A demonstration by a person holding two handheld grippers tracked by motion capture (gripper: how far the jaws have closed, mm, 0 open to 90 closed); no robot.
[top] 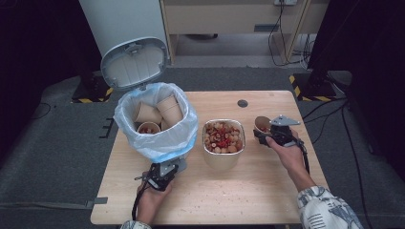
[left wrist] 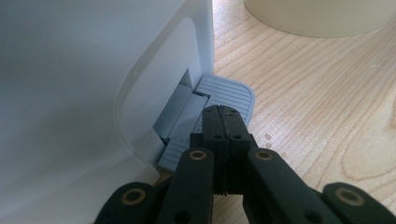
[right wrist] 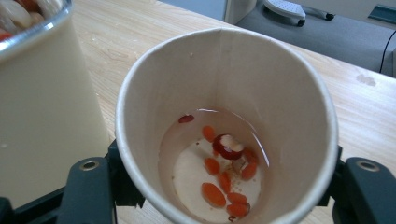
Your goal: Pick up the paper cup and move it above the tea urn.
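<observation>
My right claw [top: 265,132] squeezes a paper cup [right wrist: 224,126]. The cup sits between the two black jaws, a bit above the table [top: 267,191], just right of the big tub [top: 223,143]. My left claw [left wrist: 223,122] is closed with nothing in it. Its tip presses down on the grey pedal [left wrist: 226,93] at the foot of the bin [top: 155,121]. That holds the lid [top: 134,63] up, so the bin is wide open.

I think the job is to throw the used cups away. Part of it looks done. Three cups [top: 157,114] already lie in the bin, on the clear bag [top: 157,143] that lines it. One of them has bits of food in it. The cup in my right claw is not in the bin yet. I think it goes there next, across the tub and over the rim. The big tub stands on the table too, so that may be left as well.

My cup has a little thin liquid at the bottom, with some orange and red bits [right wrist: 224,182] and one bigger red piece [right wrist: 227,146]. It could spill if I tip it too soon. The big tub is full to the top with pale, red and brown bits of food [top: 222,136]. Small crumbs lie on the wood near me.
</observation>
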